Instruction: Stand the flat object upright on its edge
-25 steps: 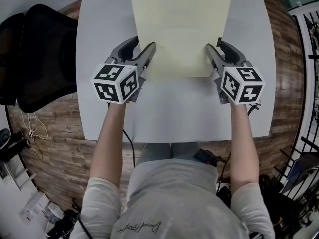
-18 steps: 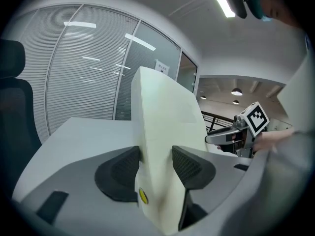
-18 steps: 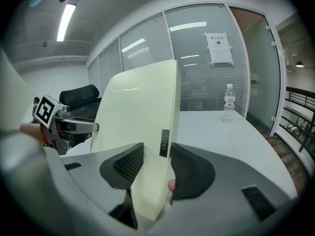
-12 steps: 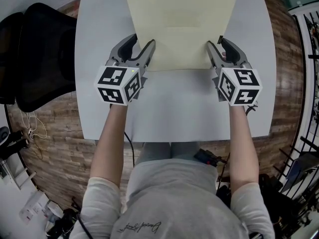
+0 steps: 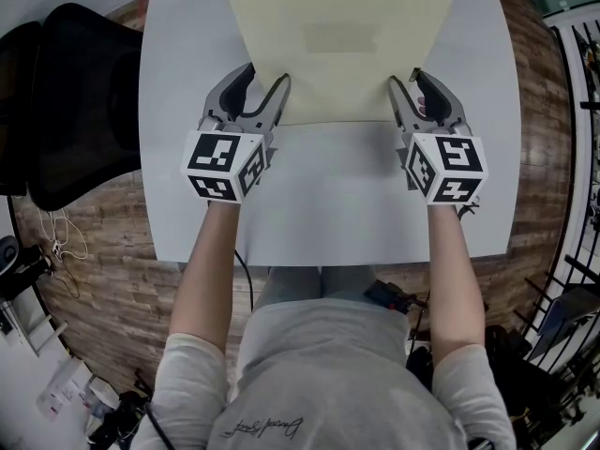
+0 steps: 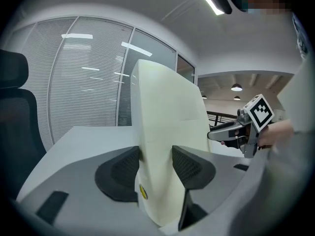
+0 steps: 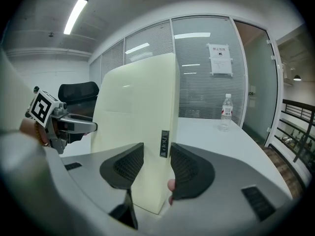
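Grip comes from both sides: your left gripper is clamped on the left edge of the flat object and your right gripper on its right edge, each low down near a bottom corner. Holding it there lets you pivot the slab about its lower edge and steady both ends at once. In both gripper views the ribbed pads press on the two faces and the thick edge fills the gap between them, so the jaws stand fairly wide only because the slab is thick. The flat object is midway between the left and right edges of the surface, toward the far edge. Its bottom edge appears to rest on the surface and its broad face is reared up toward you. I judge it close to upright, though I cannot tell whether it is quite plumb. It is a plain, pale cream rectangle with softly rounded edges, a small black label on its right edge and a small yellow sticker low on its left edge. So tall and narrow-based, it would probably tip if released before it balances.
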`<action>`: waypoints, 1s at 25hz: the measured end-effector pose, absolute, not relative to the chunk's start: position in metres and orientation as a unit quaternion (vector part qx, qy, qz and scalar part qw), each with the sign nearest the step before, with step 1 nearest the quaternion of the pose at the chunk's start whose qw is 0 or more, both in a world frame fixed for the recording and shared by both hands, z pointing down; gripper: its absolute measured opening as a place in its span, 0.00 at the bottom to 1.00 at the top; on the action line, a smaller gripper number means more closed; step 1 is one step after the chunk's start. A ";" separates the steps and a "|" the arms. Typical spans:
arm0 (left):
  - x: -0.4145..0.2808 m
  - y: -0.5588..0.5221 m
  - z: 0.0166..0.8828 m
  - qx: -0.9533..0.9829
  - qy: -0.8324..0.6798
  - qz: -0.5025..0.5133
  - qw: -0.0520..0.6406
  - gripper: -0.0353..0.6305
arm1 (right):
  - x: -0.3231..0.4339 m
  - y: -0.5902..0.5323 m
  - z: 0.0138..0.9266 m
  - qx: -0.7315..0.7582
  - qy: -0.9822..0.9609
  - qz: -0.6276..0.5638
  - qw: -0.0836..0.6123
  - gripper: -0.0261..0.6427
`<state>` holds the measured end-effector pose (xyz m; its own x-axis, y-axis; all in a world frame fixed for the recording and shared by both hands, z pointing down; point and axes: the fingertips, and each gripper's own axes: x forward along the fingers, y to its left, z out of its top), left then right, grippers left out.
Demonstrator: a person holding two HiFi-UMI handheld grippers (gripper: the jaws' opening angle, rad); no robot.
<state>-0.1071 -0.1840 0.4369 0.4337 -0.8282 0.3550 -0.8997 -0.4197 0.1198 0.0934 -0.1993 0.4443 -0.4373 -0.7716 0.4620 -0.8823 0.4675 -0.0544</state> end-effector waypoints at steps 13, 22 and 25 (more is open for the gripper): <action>-0.108 -0.174 0.435 0.834 -0.521 0.119 0.137 0.39 | 0.093 -0.187 0.443 0.501 -0.834 0.148 0.179 0.32; -0.110 -0.164 0.438 0.833 -0.520 0.125 0.144 0.38 | 0.091 -0.180 0.446 0.492 -0.836 0.158 0.184 0.32; -0.110 -0.163 0.439 0.832 -0.520 0.128 0.147 0.38 | 0.091 -0.179 0.447 0.490 -0.836 0.161 0.186 0.31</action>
<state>-0.1105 -0.1627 0.4387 0.4272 -0.8270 0.3653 -0.9021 -0.4170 0.1109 0.0906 -0.1786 0.4472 -0.4498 -0.7599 0.4693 -0.8797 0.4676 -0.0860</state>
